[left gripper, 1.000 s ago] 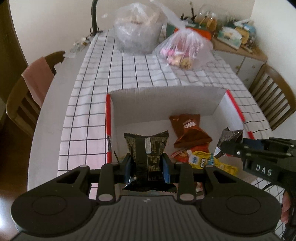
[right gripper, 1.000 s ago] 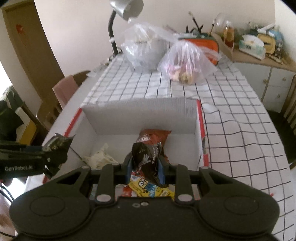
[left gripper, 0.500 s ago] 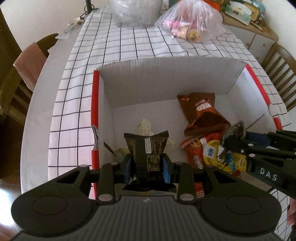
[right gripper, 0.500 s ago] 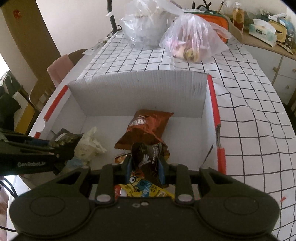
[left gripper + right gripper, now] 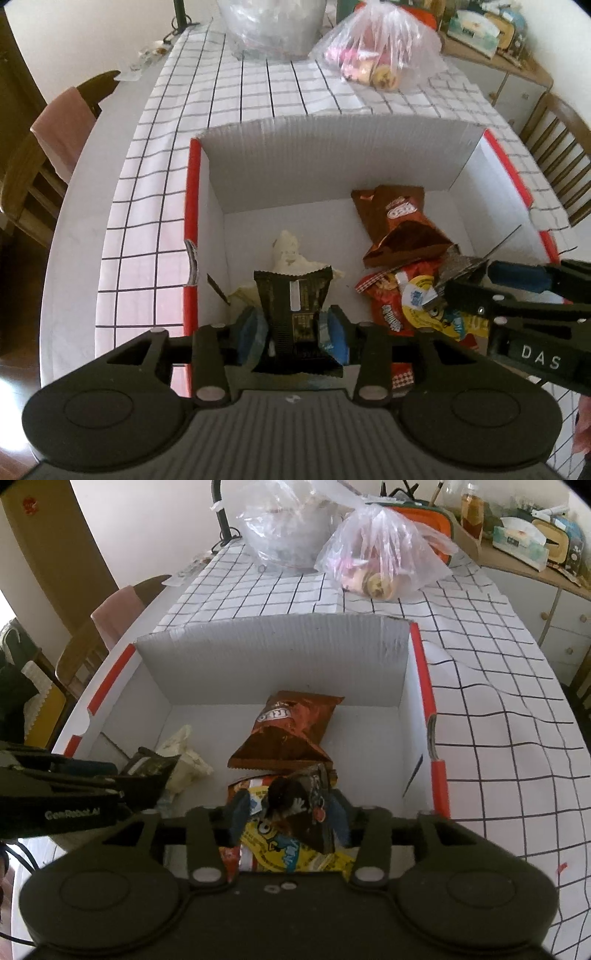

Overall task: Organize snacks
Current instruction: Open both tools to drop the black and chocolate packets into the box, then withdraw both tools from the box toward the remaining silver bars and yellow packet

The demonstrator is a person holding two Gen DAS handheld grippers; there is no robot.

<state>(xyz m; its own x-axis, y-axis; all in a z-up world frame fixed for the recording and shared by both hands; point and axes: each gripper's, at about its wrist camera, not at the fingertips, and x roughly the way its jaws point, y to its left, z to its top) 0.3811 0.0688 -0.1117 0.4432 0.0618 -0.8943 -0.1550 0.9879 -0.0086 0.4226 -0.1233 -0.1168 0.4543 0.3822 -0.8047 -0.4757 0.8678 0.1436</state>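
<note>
Both grippers reach into the white box (image 5: pixel 332 162) on the checked cloth (image 5: pixel 258 96). The left gripper (image 5: pixel 291 328) is opening, a black packet (image 5: pixel 291 299) standing loose between its pads. The right gripper (image 5: pixel 288 814) is opening too (a brown packet (image 5: pixel 306 805) sags between them) above a yellow packet (image 5: pixel 280 853).

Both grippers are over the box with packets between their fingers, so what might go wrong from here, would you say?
The left gripper is opening around the black packet, which may catch on a pad instead of dropping into the box. The right gripper, also opening, releases the dark packet onto the yellow snack bag, where it could slide off.
</note>
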